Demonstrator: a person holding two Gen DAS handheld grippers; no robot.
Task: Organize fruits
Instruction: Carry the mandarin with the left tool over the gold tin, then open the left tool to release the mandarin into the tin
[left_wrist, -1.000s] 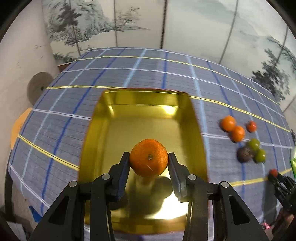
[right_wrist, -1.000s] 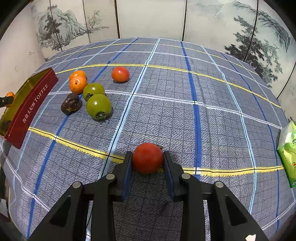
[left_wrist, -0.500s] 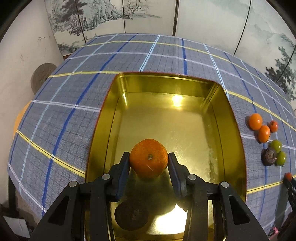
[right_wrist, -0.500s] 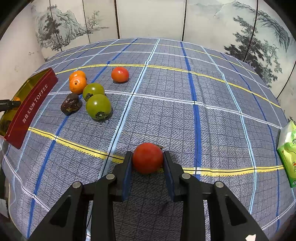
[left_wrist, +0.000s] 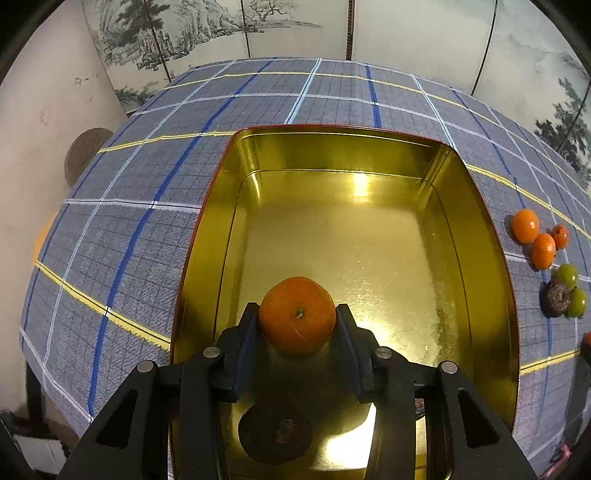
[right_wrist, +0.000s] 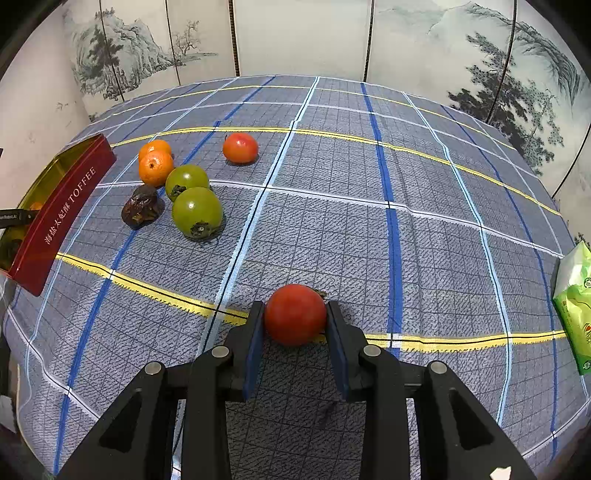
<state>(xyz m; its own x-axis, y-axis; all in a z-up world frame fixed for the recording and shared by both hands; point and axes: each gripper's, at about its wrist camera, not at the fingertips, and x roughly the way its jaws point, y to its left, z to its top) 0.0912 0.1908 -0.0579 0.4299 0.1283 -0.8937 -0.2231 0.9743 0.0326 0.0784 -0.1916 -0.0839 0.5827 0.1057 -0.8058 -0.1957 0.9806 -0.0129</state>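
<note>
Green packet (right_wrist: 574, 310) (far right) beside cloth (right_wrist: 369, 221)

Left gripper (left_wrist: 297, 325): jaws closed on an orange (left_wrist: 296, 314), both pads touching its sides, held above the tin floor.
Right gripper (right_wrist: 294, 325): jaws closed on a tomato (right_wrist: 294, 314), low over the cloth.

The left gripper (left_wrist: 297, 321), clamped on the mandarin (left_wrist: 297, 314), is travelling further over the gold tin (left_wrist: 484, 258), so the tin's near edge is sliding out of the left wrist view and its far wall is filling more of the picture. A dark round fruit (left_wrist: 275, 432) on the tin floor is coming into view beneath the fingers. The loose fruit cluster (left_wrist: 546, 258) is drifting toward the right edge of that view.
</note>
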